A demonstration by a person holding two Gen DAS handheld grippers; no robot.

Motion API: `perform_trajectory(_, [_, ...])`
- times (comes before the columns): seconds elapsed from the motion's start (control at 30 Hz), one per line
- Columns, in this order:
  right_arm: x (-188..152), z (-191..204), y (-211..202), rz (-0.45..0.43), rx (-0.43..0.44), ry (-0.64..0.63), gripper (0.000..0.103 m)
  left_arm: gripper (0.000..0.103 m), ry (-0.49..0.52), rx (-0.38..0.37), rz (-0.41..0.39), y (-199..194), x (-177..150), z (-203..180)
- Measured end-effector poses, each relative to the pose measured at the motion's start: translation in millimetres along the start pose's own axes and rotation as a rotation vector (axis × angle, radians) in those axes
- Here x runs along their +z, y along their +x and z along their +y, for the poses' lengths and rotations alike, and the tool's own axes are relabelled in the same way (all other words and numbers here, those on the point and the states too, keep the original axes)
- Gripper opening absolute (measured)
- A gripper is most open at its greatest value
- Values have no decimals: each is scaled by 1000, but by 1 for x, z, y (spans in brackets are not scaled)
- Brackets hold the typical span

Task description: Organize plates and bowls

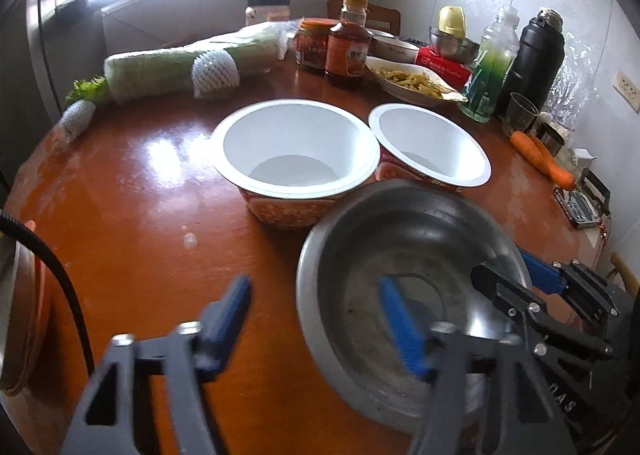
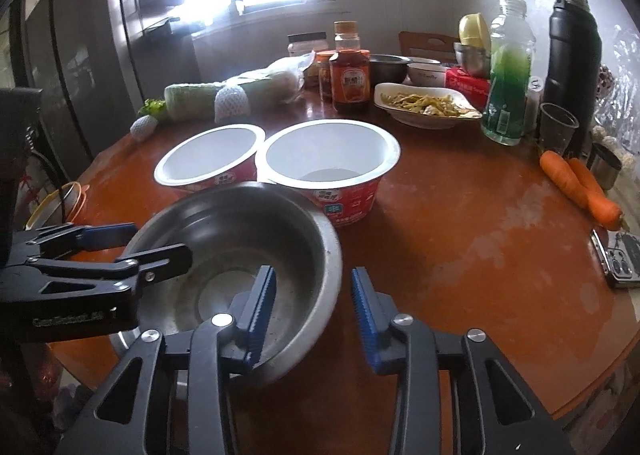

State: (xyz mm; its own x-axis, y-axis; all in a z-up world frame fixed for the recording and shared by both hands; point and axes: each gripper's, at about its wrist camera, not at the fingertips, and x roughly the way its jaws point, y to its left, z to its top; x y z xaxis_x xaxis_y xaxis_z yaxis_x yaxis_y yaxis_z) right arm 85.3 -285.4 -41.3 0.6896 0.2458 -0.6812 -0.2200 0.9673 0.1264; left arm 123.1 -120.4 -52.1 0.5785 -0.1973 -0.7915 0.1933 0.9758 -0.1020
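Note:
A steel bowl [image 1: 400,267] [image 2: 240,239] sits tilted at the near edge of the round wooden table [image 1: 140,195] [image 2: 480,247]. My left gripper [image 1: 316,319] [image 2: 132,243] is open, its jaws astride the bowl's left rim, one finger inside and one outside. My right gripper [image 2: 314,311] [image 1: 516,275] is open astride the bowl's right rim in the same way. Whether the pads touch the rim I cannot tell. Two empty red paper noodle bowls [image 1: 296,163] [image 1: 432,147] [image 2: 208,159] [image 2: 332,163] stand side by side just beyond it.
At the back stand sauce jars [image 1: 348,43], a plate of food [image 1: 412,83] [image 2: 424,105], steel bowls [image 2: 388,67], a green bottle [image 2: 508,91], a black flask [image 2: 572,59] and a plastic cup [image 2: 556,127]. Wrapped cabbage [image 1: 168,71] lies far left. Carrots [image 2: 580,187] and a phone [image 2: 620,259] lie right.

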Motion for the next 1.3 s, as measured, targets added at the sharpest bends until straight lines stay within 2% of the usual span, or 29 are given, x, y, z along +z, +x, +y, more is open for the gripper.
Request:
perform_trajectory(0.03, [0, 2, 0, 1, 2, -8, 35, 45, -3, -8, 8, 2, 0, 0])
perform_trajectory(0.13, [-1, 6, 0, 3, 3, -19, 34, 37, 2, -37, 20, 4, -3, -2])
perform_trajectory(0.43, [-4, 27, -10, 21, 31, -58, 33, 37, -25, -26, 4, -21, -16, 17])
perform_trajectory(0.7, [-1, 78, -24, -3, 81, -140, 34, 37, -77, 25, -8, -51, -35, 57])
perform_trajectory(0.97, [-4, 119, -13, 30, 106, -199, 35, 37, -121, 45, -28, -59, -43, 88])
perform_trajectory(1.3, [-2, 120, 1, 57, 94, -183, 35, 37, -113, 48, -30, -46, -40, 89])
